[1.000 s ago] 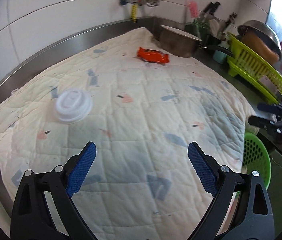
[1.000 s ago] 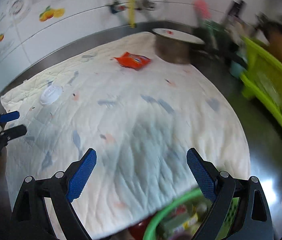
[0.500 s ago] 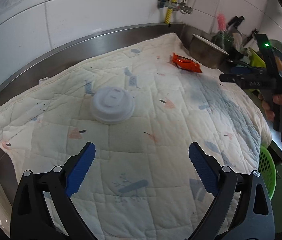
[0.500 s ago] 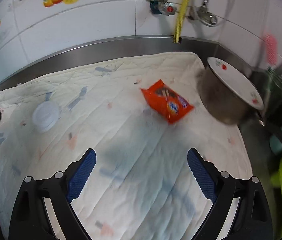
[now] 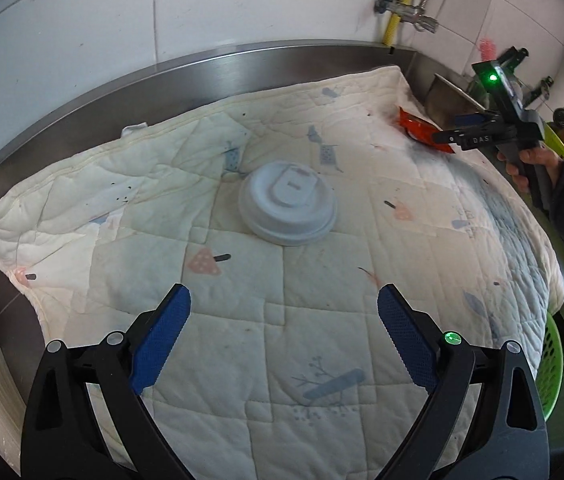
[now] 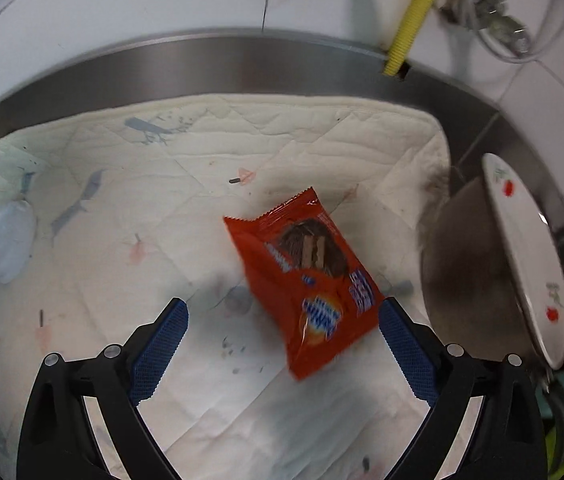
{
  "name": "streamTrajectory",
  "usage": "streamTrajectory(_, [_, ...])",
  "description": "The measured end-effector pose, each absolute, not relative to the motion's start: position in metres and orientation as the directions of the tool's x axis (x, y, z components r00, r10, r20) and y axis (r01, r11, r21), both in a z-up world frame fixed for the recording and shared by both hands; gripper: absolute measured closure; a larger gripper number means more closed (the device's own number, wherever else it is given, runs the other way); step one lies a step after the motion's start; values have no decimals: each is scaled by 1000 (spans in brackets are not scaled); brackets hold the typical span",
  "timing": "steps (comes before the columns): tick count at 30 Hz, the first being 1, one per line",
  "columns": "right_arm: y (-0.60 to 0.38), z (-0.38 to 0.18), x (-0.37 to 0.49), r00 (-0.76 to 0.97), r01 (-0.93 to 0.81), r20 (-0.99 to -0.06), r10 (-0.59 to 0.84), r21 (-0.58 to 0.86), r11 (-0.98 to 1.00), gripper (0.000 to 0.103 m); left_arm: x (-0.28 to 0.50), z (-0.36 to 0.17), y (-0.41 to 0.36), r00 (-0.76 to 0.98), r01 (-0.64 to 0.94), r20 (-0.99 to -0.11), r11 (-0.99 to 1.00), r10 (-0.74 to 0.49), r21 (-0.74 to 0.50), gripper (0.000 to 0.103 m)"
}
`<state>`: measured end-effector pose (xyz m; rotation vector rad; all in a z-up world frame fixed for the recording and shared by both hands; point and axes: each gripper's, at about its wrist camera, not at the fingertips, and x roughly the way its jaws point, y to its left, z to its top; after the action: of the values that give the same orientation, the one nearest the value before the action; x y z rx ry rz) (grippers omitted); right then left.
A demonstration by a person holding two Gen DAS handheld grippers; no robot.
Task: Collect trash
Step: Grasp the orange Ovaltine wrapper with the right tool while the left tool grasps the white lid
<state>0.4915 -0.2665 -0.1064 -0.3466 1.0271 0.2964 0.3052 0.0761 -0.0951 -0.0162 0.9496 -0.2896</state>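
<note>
A white plastic cup lid (image 5: pixel 288 209) lies on the quilted cloth (image 5: pixel 242 320), just ahead of my open, empty left gripper (image 5: pixel 282 312). It also shows at the left of the right wrist view (image 6: pixel 8 246). An orange snack wrapper (image 6: pixel 306 280) lies on the cloth right in front of my open, empty right gripper (image 6: pixel 282 316), its near end between the fingertips' line. In the left wrist view the wrapper (image 5: pixel 418 128) sits far right, under the right gripper (image 5: pixel 478 134).
A metal pot with a white plate on top (image 6: pixel 494 272) stands right of the wrapper. A green basket (image 5: pixel 548 368) sits past the cloth's right edge. The steel counter rim (image 5: pixel 202 68) and tiled wall with pipes (image 6: pixel 406 16) run behind.
Both grippers moved forward: the left closer to the lid, the right closer to the wrapper, which is now much larger in its view. Both stay open.
</note>
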Motion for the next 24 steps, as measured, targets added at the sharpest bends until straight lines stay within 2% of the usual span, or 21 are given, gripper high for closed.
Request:
streamTrajectory(9, [-272, -135, 539, 426, -405, -903, 55, -136, 904, 10, 310, -100, 81, 545, 225, -805, 966, -234, -128, 10])
streamTrajectory(18, [-287, -148, 551, 332, -410, -931, 152, 2, 912, 10, 320, -100, 81, 551, 225, -803, 967, -228, -120, 10])
streamTrajectory(20, [-285, -148, 544, 327, -420, -933, 152, 0, 908, 11, 324, -99, 78, 556, 226, -799, 967, -230, -121, 10])
streamTrajectory(22, [-284, -146, 537, 335, -420, -930, 153, -2, 908, 22, 329, -98, 76, 560, 232, -795, 965, -234, -121, 10])
streamTrajectory(24, [-285, -143, 532, 343, -405, -924, 167, 15, 914, 21, 337, -99, 72, 557, 234, -796, 965, -236, -121, 10])
